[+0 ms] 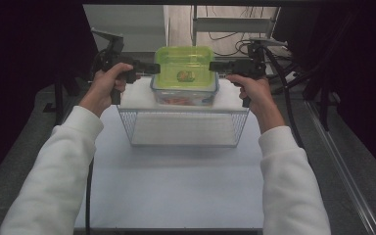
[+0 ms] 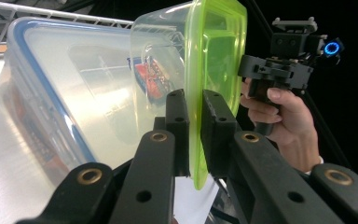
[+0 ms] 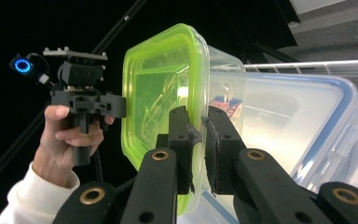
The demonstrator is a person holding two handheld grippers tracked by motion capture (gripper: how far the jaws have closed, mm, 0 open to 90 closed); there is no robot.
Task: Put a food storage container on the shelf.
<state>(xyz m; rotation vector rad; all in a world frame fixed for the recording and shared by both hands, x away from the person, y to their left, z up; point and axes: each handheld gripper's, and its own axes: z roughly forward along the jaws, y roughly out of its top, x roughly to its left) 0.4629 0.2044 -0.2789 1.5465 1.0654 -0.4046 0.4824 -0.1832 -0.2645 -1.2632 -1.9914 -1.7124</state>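
Green-lidded clear box (image 1: 184, 68), held level between two claws above a larger blue-rimmed box (image 1: 186, 96), near the far edge of the white worktop (image 1: 176, 181). Left claw (image 1: 155, 68) pinches the left rim of the green lid; in the left gripper view its two black jaws sit pressed on either face of the lid's edge (image 2: 193, 135). Right claw (image 1: 213, 66) pinches the opposite rim in the same way, its jaws closed on the lid's edge in the right gripper view (image 3: 196, 140). Each claw is carried in a person's hand, left hand (image 1: 105, 85) and right hand (image 1: 254, 90), with white sleeves coming in from the near edge. A picture label shows on the green lid. The blue-rimmed box holds something red and orange, too blurred to name, and stands at the far side of a wire basket (image 1: 183, 128), which sits on the worktop at mid-width, towards the far edge.
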